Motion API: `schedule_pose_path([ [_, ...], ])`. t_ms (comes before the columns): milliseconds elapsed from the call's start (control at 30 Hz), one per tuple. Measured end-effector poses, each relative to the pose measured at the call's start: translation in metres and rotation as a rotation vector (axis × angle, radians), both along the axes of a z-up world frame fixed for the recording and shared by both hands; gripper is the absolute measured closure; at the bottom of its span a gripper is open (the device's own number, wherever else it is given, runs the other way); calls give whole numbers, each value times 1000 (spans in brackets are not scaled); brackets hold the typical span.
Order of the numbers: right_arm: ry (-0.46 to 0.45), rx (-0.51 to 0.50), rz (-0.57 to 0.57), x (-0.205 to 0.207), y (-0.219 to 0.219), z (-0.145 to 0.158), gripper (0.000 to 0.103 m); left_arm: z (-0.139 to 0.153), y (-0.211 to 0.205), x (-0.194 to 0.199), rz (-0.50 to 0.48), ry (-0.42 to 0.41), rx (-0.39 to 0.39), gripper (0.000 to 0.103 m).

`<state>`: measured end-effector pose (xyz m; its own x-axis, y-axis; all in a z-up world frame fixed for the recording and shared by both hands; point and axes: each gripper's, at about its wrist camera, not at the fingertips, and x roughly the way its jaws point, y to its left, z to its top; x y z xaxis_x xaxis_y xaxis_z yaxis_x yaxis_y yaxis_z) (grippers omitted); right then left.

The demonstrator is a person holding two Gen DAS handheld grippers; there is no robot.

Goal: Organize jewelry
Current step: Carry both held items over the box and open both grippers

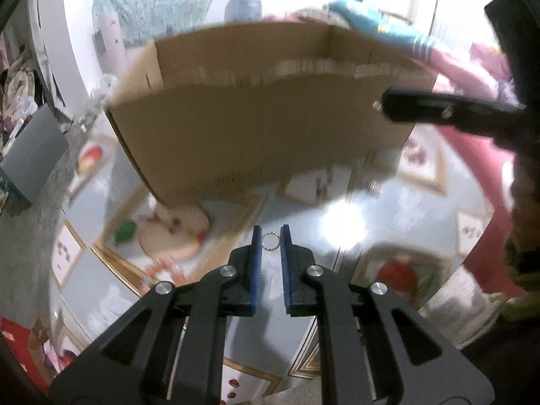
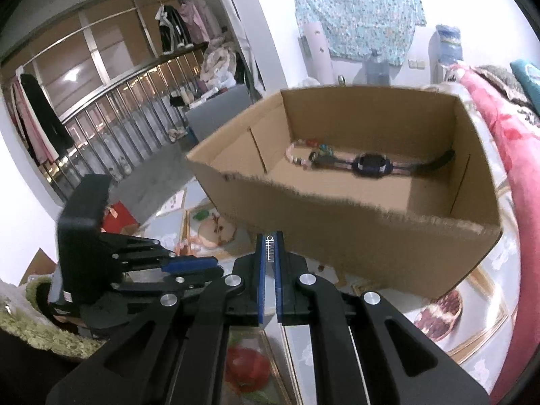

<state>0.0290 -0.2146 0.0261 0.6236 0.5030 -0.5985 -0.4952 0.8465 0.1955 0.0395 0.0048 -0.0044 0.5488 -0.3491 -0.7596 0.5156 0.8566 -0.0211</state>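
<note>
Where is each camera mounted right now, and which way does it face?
Left wrist: on the left claw, angled down at the patterned tabletop and the cardboard box side; a small ring is pinched at its tips; the right claw shows.
Right wrist: on the right claw, looking into the box at a watch; a small metal piece is clamped; the left claw shows.
Shared: box, tabletop.

both grippers [image 1: 270,236] [image 2: 270,239]: black linkage arms, blue pads, silver screws; fuzzy green sleeve [image 2: 37,330].

Both wrist views tilt down, close to 1 shared cardboard box [image 1: 256,128] on the table
</note>
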Motion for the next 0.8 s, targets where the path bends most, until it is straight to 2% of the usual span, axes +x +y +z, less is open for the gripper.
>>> schedule_pose_path([
  [200, -77, -12, -30, 8, -2, 25, 98, 55, 1, 8, -35, -120, -108, 93],
  [367, -79, -15, -79, 26, -6, 32, 98, 84, -9, 34, -55, -187, -171, 93],
  [467, -49, -22, -113, 44, -8, 30, 98, 85, -16, 62, -50, -165, -181, 93],
  [600, 3, -12, -148, 70, -13, 25, 98, 72, -26, 101, -36, -84, -167, 93],
  [767, 37, -12, -177, 91, -21, 20, 96, 57, -30, 130, 5, -21, -176, 93],
  [800, 40, -10, -182, 94, -22, 21, 93, 55, -30, 132, 10, -17, -179, 92],
])
